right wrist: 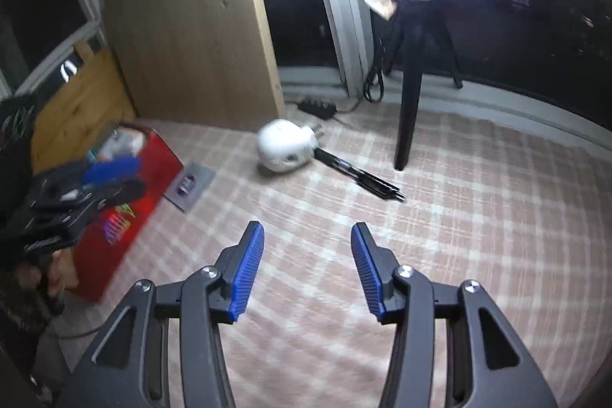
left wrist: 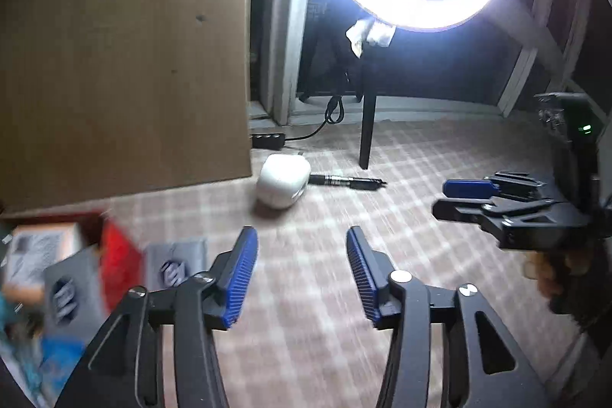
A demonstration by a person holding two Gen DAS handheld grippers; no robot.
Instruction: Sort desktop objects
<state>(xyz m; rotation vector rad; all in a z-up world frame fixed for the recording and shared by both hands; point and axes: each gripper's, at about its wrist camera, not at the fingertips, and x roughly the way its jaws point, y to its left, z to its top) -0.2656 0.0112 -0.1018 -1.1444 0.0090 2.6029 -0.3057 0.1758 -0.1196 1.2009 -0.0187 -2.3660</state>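
Left gripper and right gripper both wide open, empty, over the checked tablecloth. White rounded charger touches black pen, nothing blocking. Only the right view shows the red box's side.

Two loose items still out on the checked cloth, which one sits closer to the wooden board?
The white charger: it lies just off the wooden board's lower corner. The black pen lies on its far side, pointing toward the ring-light stand leg.
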